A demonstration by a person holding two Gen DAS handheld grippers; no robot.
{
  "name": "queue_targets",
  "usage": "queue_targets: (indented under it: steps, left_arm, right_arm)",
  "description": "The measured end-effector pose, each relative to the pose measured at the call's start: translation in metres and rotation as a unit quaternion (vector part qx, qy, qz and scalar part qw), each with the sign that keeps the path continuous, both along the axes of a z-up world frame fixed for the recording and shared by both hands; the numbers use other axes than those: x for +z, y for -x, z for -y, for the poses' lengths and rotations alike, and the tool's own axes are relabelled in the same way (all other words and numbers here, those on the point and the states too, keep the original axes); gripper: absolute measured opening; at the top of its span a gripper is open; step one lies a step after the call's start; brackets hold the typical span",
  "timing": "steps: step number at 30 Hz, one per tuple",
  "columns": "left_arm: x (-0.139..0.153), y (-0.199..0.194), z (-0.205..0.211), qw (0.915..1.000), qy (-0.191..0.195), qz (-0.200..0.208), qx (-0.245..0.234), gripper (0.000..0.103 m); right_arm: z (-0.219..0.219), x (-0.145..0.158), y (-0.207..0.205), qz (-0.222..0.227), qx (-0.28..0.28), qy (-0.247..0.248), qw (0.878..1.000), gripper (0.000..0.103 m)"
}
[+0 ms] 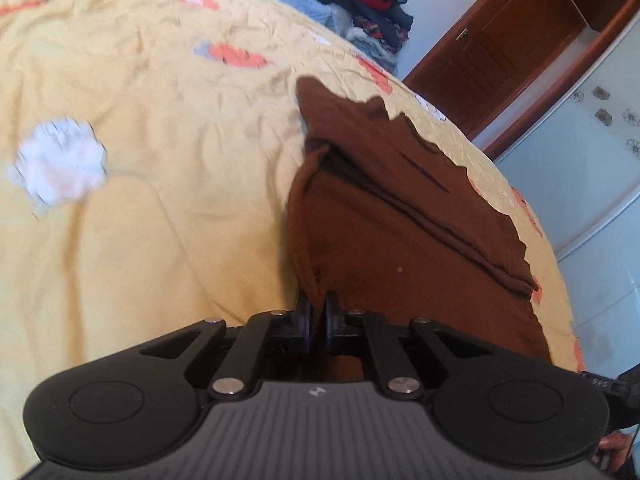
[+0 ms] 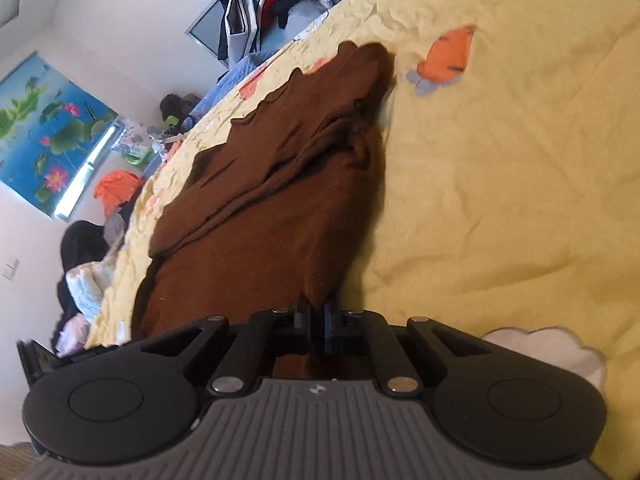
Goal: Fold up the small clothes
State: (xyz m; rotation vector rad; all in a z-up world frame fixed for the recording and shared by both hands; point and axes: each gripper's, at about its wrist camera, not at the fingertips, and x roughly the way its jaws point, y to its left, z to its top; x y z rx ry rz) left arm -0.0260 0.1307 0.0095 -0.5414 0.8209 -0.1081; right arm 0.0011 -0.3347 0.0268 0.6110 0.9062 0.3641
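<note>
Nearest the lens in each wrist view is a black tool pinched shut on brown knit. The left tool (image 1: 318, 308) has its two tips closed on an edge of the brown garment (image 1: 384, 216), and the right tool (image 2: 316, 312) is likewise clamped on an edge of the same garment (image 2: 280, 184). The garment lies on the yellow bedspread (image 1: 140, 200) of the bed.

From the left tool the cloth runs away toward twelve and one o'clock, with bare bedspread at nine and ten. From the right tool it runs toward eleven and twelve, with bare bedspread at one to three. So the long axis of the garment points straight away from both tools, and the two grips appear to sit on one near edge, lifting it in a ridge. Neither tool is clearly nearer. I judge the next fold would carry this near edge forward along that axis, toward the wavy far hem (image 2: 260, 108).
</note>
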Motion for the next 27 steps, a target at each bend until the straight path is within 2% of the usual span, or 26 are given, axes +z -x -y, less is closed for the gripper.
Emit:
queue_targets:
  steps: [1, 3, 5, 6, 7, 8, 9, 11, 12, 13, 14, 16, 17, 18, 19, 20, 21, 23, 25, 27]
  left_arm:
    - [0.003, 0.004, 0.000, 0.9997, -0.022, 0.004, -0.003, 0.003]
    - [-0.002, 0.009, -0.002, 0.9991, -0.041, -0.003, -0.002, 0.003]
    - [-0.009, 0.016, -0.006, 0.9997, -0.021, 0.000, -0.010, 0.003]
    - [-0.010, 0.021, -0.010, 1.0000, 0.000, -0.006, -0.008, 0.005]
    - [-0.010, 0.025, -0.013, 0.9994, 0.028, -0.017, -0.008, 0.008]
    - [-0.010, 0.031, -0.018, 0.9978, 0.062, -0.022, -0.011, 0.021]
    - [-0.012, 0.039, -0.022, 0.9947, 0.099, -0.023, -0.010, 0.050]
    - [-0.019, 0.056, -0.029, 0.9825, 0.186, -0.015, -0.006, 0.090]
    - [-0.024, 0.061, -0.028, 0.9747, 0.222, -0.021, -0.003, 0.093]
    - [-0.030, 0.066, -0.027, 0.9689, 0.246, -0.026, -0.001, 0.092]
    - [-0.031, 0.071, -0.025, 0.9684, 0.249, -0.019, 0.002, 0.092]
    - [-0.029, 0.073, -0.017, 0.9747, 0.223, -0.008, -0.006, 0.090]
    - [-0.028, 0.069, -0.014, 0.9758, 0.218, -0.015, -0.009, 0.078]
    - [-0.030, 0.064, -0.011, 0.9750, 0.219, -0.033, -0.014, 0.043]
    - [-0.034, 0.057, -0.008, 0.9748, 0.214, -0.059, -0.022, 0.022]
    - [-0.039, 0.051, -0.005, 0.9769, 0.195, -0.083, -0.027, 0.004]
    - [-0.038, 0.050, -0.004, 0.9784, 0.188, -0.080, -0.030, 0.004]
    - [-0.024, 0.052, -0.002, 0.9845, 0.156, -0.068, -0.041, 0.004]
    - [-0.009, 0.060, -0.004, 0.9873, 0.141, -0.041, -0.059, 0.003]
    - [-0.008, 0.066, -0.005, 0.9905, 0.117, -0.038, -0.061, 0.004]
  right_arm:
    - [0.004, 0.005, 0.004, 0.010, -0.004, 0.007, 1.000, 0.012]
    - [0.015, 0.007, 0.011, 0.014, -0.022, 0.007, 1.000, 0.011]
    - [0.021, -0.003, 0.015, 0.009, -0.031, 0.004, 0.999, 0.012]
    - [0.020, -0.006, 0.017, 0.008, -0.031, -0.011, 0.999, 0.019]
    - [0.018, -0.006, 0.019, 0.005, -0.028, -0.023, 0.999, 0.021]
    - [0.015, -0.005, 0.024, 0.000, -0.028, -0.028, 0.999, 0.035]
    - [0.015, -0.002, 0.030, -0.006, -0.022, -0.041, 0.999, 0.055]
    - [0.015, 0.003, 0.046, -0.009, -0.005, -0.075, 0.997, 0.075]
    - [0.014, 0.004, 0.054, -0.014, 0.003, -0.090, 0.996, 0.077]
    - [0.013, 0.001, 0.062, -0.029, 0.015, -0.108, 0.994, 0.077]
    - [0.011, -0.003, 0.070, -0.045, 0.028, -0.122, 0.991, 0.074]
    - [0.005, -0.003, 0.086, -0.044, 0.041, -0.128, 0.990, 0.073]
    - [0.002, -0.003, 0.091, -0.045, 0.045, -0.129, 0.990, 0.073]
    - [-0.002, -0.002, 0.094, -0.047, 0.046, -0.128, 0.990, 0.072]
    - [-0.005, -0.002, 0.096, -0.048, 0.045, -0.128, 0.990, 0.068]
    - [-0.007, -0.003, 0.097, -0.053, 0.045, -0.126, 0.990, 0.043]
    - [-0.010, -0.005, 0.097, -0.061, 0.049, -0.117, 0.990, 0.014]
    - [-0.011, -0.007, 0.099, -0.064, 0.049, -0.088, 0.993, 0.012]
    - [-0.002, -0.001, 0.108, -0.056, 0.039, -0.087, 0.994, 0.012]
    - [0.013, 0.004, 0.120, -0.046, 0.024, -0.078, 0.996, 0.011]
